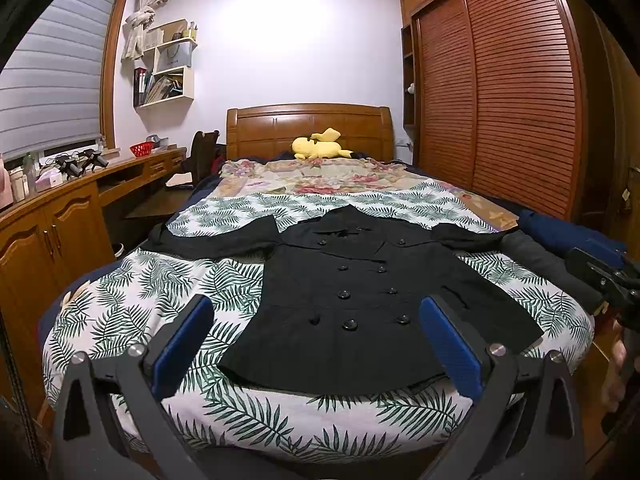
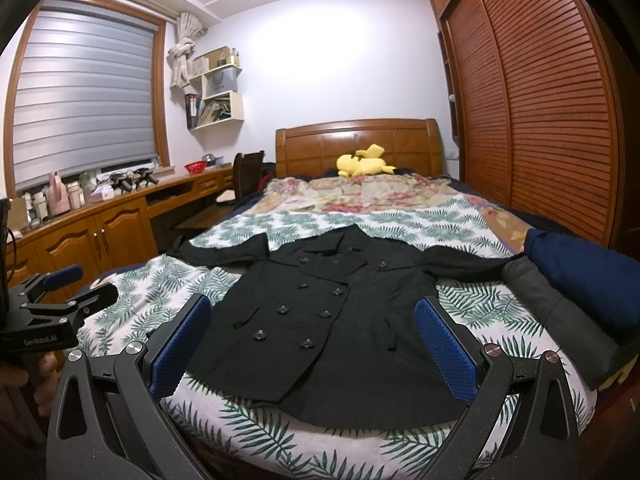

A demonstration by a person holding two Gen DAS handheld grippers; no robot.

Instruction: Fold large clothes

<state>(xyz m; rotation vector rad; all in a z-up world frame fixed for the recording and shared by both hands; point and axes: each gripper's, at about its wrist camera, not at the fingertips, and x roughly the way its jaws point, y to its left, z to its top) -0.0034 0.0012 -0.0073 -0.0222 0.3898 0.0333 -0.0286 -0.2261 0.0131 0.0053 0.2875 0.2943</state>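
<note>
The coat (image 1: 352, 300) lies flat on the bed (image 1: 280, 420), straight ahead of both grippers, sleeves spread to either side. Ahead of the right gripper (image 2: 316, 340) and to its right, folded clothes (image 2: 560, 300) sit at the bed's edge, beside one sleeve. Far beyond the coat, a plush toy (image 1: 320, 145) rests against the headboard (image 1: 276, 128). The desk (image 1: 60, 208) runs along the left, the wardrobe (image 1: 500, 92) along the right.

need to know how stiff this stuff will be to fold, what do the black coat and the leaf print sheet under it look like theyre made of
Black coat: looks like a dense matte woven cloth, maybe wool blend or cotton twill; it lies flat with crisp edges and no sheen, and its buttons are glossy, likely plastic.

Leaf print sheet: thin printed cotton-like fabric, matte, following the mattress with soft wrinkles.

Exact fibres cannot be told.
</note>
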